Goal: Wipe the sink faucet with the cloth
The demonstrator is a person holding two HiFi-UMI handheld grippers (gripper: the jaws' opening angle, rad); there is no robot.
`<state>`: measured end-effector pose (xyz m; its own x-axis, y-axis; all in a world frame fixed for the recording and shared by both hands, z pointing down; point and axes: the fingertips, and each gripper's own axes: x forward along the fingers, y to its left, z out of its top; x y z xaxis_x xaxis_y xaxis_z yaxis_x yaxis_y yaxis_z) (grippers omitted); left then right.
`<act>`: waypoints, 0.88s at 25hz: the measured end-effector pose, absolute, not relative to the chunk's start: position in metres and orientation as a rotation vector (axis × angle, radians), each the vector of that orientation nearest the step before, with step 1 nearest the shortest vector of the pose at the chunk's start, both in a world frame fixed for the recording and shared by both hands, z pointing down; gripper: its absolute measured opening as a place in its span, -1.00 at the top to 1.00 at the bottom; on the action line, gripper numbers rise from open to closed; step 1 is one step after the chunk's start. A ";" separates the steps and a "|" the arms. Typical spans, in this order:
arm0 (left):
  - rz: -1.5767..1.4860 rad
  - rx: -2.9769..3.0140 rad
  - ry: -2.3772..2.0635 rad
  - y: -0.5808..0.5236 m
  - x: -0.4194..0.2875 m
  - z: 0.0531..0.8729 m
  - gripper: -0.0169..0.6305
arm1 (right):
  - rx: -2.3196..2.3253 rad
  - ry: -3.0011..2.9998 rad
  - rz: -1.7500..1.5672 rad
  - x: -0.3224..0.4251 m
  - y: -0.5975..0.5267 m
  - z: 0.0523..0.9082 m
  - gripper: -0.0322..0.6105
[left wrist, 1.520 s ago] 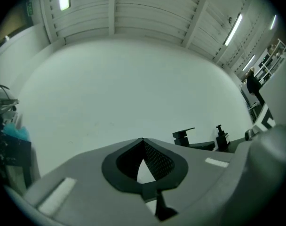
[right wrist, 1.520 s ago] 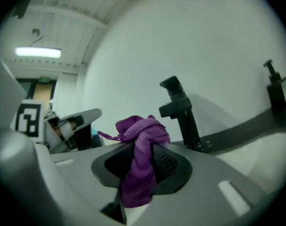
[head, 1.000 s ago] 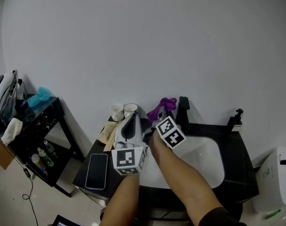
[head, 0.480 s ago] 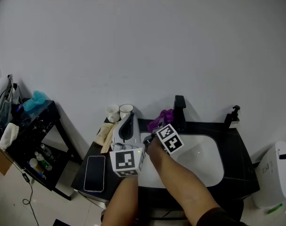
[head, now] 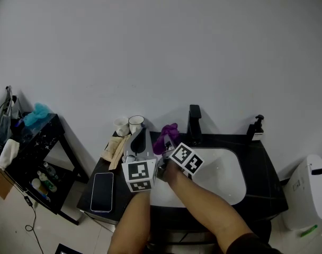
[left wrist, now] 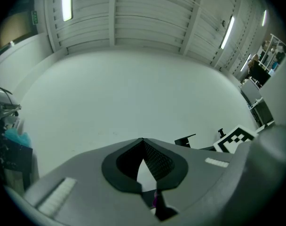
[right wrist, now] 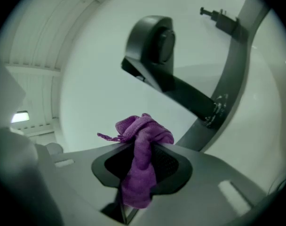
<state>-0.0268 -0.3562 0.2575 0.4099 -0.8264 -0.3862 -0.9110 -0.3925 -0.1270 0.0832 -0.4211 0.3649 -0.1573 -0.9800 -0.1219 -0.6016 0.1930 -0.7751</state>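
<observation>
A black side shelf with a teal rag on top stands at the far left, apart from the dark surface. A phone lies flat near the surface's front left corner. Two cups stand side by side at its back left edge, with a beige packet just in front of them.

The left gripper hangs over the left part of the surface, beside the white sink basin. Its fingers are pressed together at the tips, with nothing between them.

Just to its right, the right gripper is clenched on the purple cloth. The cloth bunches above the fingers and hangs down between them. In the head view the cloth is held over the basin's back left corner, near the black faucet and to its left. The right gripper view shows the faucet beyond the cloth, with a gap between them.

A soap dispenser stands at the surface's back right corner. A white bin sits beyond the right edge.
</observation>
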 end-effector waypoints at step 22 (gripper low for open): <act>0.076 -2.726 1.408 -0.373 0.047 0.337 0.90 | -2.118 2.302 0.289 0.271 -0.301 0.322 0.55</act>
<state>0.0471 -0.3727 0.3369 0.5785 -0.8121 -0.0771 -0.8156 -0.5771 -0.0414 0.2708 -0.3011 0.3223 -0.0909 -0.9880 -0.1247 -0.9881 0.0740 0.1346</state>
